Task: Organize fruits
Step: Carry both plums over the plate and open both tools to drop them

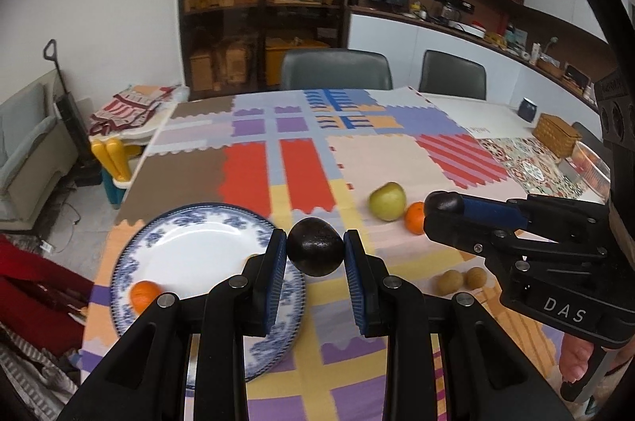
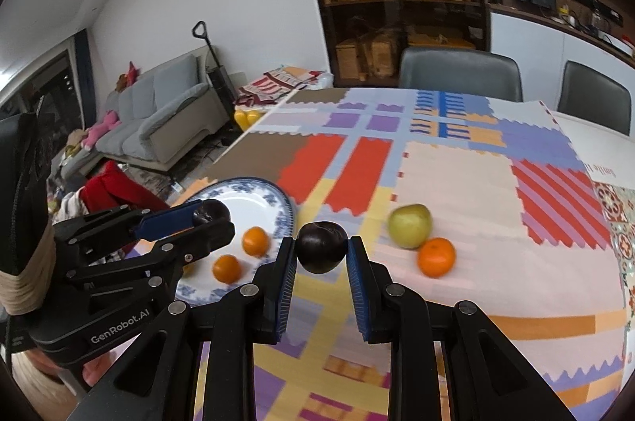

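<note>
Between the blue-padded fingers of the left gripper [image 1: 315, 252], low centre of the left wrist view, sits a dark, near-black round plum [image 1: 315, 251], pinched on both sides and held above the tablecloth just right of the plate. Right gripper [image 2: 321, 253] likewise pinches a second dark plum with a stem dimple [image 2: 322, 251], low centre of its own view, both pads pressed against the fruit. Each claw shows in the other's camera: the right one enters from the right edge of the left view, the left one from the left edge of the right view, above the plate, dark fruit at its tip. Left of centre lies a round white plate with a blue floral rim [image 2: 283, 208], near the table's near-left corner; two small oranges [image 2: 256, 241] rest on it, well inside the rim. Right of the grippers, on a pale patch of cloth, a yellow-green apple [image 2: 409, 225] and a loose orange [image 2: 436, 256] sit touching or just beside each other. Two small brown fuzzy kiwis [image 1: 450, 282] lie side by side at lower right of the left view, near the right gripper's body. Everything rests on a patchwork tablecloth of red, purple, yellow and brown blocks [image 1: 377, 159]. Two grey chairs [image 1: 335, 69] stand at the table's far edge, upper centre.
</note>
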Demonstrator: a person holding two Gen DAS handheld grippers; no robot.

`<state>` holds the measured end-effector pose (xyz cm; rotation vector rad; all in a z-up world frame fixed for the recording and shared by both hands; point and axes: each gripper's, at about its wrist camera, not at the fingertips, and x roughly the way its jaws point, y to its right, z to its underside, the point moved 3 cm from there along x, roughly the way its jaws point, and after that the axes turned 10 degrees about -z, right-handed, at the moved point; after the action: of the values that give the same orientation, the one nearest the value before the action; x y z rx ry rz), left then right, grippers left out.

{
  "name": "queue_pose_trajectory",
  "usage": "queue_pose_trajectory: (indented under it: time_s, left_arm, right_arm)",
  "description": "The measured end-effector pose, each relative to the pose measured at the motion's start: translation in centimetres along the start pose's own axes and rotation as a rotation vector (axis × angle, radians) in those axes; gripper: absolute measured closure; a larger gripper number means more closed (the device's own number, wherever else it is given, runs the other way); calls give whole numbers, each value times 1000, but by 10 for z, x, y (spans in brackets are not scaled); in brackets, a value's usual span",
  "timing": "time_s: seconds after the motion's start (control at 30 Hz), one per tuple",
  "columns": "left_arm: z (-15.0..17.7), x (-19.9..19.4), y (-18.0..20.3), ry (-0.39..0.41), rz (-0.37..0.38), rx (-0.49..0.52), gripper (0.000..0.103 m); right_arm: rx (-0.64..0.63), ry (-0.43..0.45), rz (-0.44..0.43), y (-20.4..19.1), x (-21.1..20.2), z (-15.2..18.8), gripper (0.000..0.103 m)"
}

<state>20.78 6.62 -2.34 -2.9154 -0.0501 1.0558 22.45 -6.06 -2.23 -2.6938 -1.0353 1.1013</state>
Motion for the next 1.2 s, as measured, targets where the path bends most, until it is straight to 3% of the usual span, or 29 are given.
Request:
queue_pose_trajectory:
  time_s: [0.57, 1.2]
  left_arm:
    - [16, 1, -71, -18, -95, -51, 74]
    - [27, 67, -129, -140, -145, -76, 74]
  right_arm:
    - [-77, -53, -70, -51, 52, -15, 76]
    - [-105, -182, -110, -72, 150, -25, 76]
